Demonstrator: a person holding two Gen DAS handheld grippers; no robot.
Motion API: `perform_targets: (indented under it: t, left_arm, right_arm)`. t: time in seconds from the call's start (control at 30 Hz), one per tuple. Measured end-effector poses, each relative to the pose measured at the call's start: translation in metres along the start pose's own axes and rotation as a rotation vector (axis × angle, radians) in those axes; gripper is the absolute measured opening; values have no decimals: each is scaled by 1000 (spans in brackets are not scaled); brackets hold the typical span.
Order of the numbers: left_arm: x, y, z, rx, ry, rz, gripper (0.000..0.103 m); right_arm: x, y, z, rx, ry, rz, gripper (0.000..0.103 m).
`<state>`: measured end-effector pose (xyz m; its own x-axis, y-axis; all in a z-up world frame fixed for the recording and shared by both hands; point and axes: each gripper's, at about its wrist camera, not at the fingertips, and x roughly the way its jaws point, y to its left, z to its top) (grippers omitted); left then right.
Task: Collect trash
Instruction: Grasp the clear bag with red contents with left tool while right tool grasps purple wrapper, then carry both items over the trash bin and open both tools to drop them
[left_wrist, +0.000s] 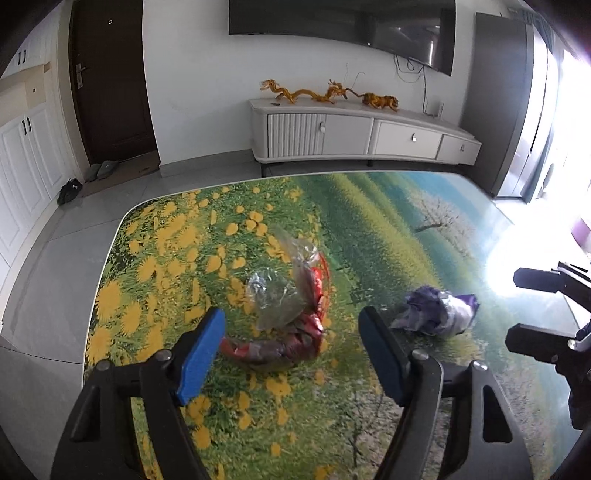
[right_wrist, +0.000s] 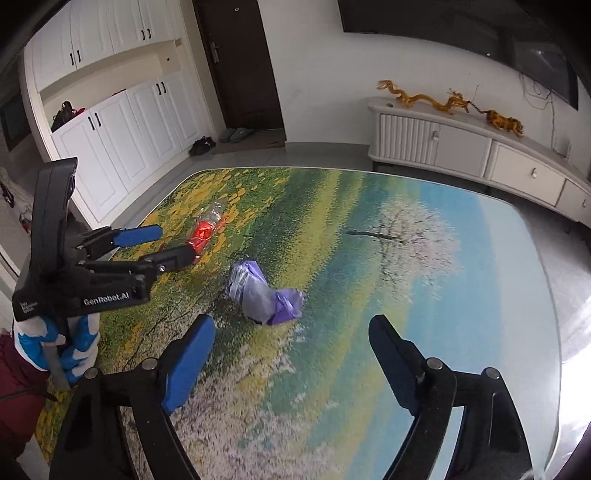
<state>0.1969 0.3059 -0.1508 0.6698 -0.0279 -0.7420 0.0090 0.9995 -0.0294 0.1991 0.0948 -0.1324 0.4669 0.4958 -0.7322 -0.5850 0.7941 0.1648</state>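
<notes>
We read one clear mark: "GenRobot.AI" in white letters on the black body of the left gripper (right_wrist: 173, 245), behind its blue-padded fingers (right_wrist: 138, 234), in the right wrist view. Further back from those fingers, the same body carries a small white label of three short lines, too tiny for us to read. We find no other legible text.

My table, bare but for two scraps.
Glossy meadow-print table (right_wrist: 461, 295) carries a crumpled red-and-clear plastic wrapper (left_wrist: 291, 314) and a crumpled purple wrapper (right_wrist: 264, 295), apart.
</notes>
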Motion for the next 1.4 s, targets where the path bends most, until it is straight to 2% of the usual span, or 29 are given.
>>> perform_targets:
  t: [0.23, 0.33, 0.4, 0.43, 0.5, 0.57, 0.67, 0.9, 1.1, 1.2, 1.4]
  left_arm:
    - [12, 11, 3, -23, 22, -22, 60]
    - [15, 9, 3, -12, 33, -26, 54]
    - [16, 9, 3, -10, 42, -28, 47]
    - [17, 9, 3, -13, 46, -29, 44]
    - [18, 11, 2, -30, 58, -39, 33]
    - [16, 11, 0, -45, 61, -48, 27]
    - [8, 7, -5, -57, 56, -57, 22]
    - [-28, -16, -15, -78, 7, -62, 21]
    - [-82, -54, -16, -61, -76, 11, 21]
    - [-114, -76, -16, -47, -142, 49, 21]
    - [-166, -116, -21, -37, -232, 66, 21]
  right_arm:
    - [33, 18, 14, -49, 25, 74, 77]
    - [42, 22, 17, -64, 34, 89, 70]
    - [48, 25, 17, -74, 44, 88, 65]
    - [51, 25, 17, -74, 52, 85, 61]
    - [55, 25, 16, -73, 68, 77, 52]
    - [53, 24, 14, -79, 69, 69, 38]
    - [46, 20, 8, -57, 65, 69, 31]
    - [1, 17, -13, -14, 17, 50, 28]
    - [-58, 5, -37, 63, -54, 7, 28]
    - [-91, -4, -47, 113, -104, -23, 28]
    - [-150, -9, -62, 159, -208, -86, 28]
